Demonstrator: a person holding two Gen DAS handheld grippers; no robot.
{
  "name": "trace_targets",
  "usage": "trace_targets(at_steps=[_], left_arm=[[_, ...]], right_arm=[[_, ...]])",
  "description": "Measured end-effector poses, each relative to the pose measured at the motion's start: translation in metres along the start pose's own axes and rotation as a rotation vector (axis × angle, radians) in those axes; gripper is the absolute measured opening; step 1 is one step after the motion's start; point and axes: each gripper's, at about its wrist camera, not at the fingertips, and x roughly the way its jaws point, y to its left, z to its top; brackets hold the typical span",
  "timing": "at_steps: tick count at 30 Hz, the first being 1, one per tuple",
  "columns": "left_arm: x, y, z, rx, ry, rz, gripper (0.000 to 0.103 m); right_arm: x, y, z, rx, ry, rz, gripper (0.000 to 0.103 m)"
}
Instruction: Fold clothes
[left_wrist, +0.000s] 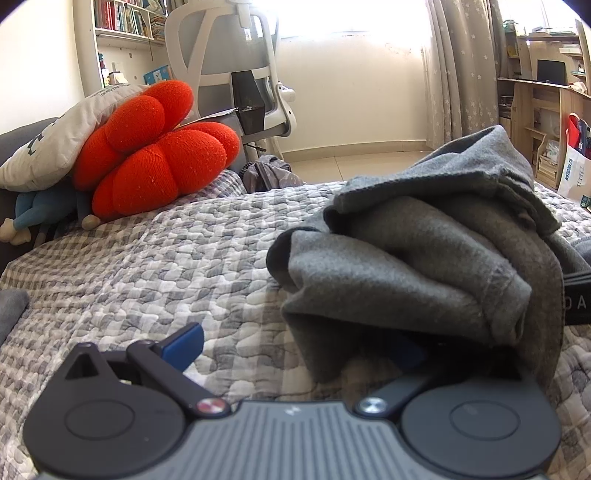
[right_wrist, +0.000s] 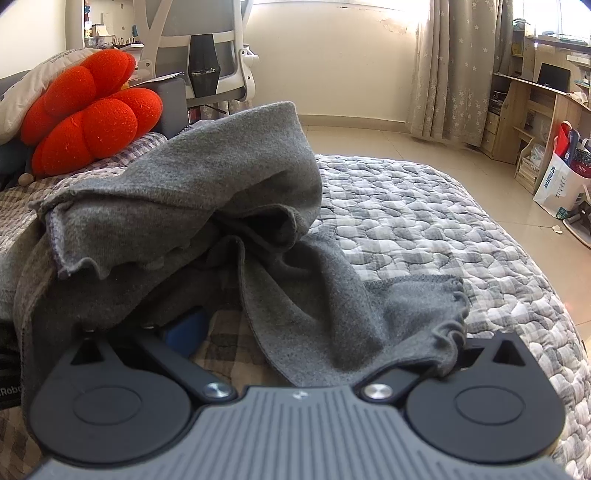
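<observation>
Both grippers spread wide: the grey garment (left_wrist: 424, 251) lies bunched on the checked quilt (left_wrist: 166, 258), draping over the left gripper (left_wrist: 295, 343) and right gripper (right_wrist: 314, 339), neither pinching it, presumably so an edge can be sought for folding.

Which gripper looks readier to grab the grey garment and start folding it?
Probably the right gripper: the grey garment lies bunched between its open fingers, one edge draped over a finger. The left gripper is open too, but the cloth covers only one finger; its other blue fingertip stands over bare quilt.
</observation>
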Motion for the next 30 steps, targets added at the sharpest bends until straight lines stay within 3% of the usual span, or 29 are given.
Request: trace_targets(at_steps=[10,14,17,22,25,30], left_arm=[[-0.021,0.013,-0.002,0.025,0.011,-0.008,0.103],[-0.047,0.024,0.002,0.076,-0.058,-0.055,0.103],[-0.061,0.03,0.01,0.06,-0.088,-0.131,0.103],[-0.063,0.014,0.019,0.076,-0.101,-0.24,0.103],[-0.051,-0.007,0.022,0.14,-0.097,-0.239,0.103],[-0.043,-0.024,0.031,0.202,-0.123,-0.239,0.103]], right_arm=[[-0.01,0.001,-0.008,0.011,-0.012,-0.02,0.103],[-0.014,0.002,-0.009,0.016,-0.031,-0.017,0.103],[-0.015,-0.004,-0.009,0.062,-0.05,0.002,0.103],[-0.011,-0.007,-0.007,0.105,-0.05,-0.022,0.103],[-0.013,-0.009,-0.009,0.112,-0.064,-0.014,0.102],[-0.021,-0.034,-0.016,0.261,-0.123,0.042,0.094]])
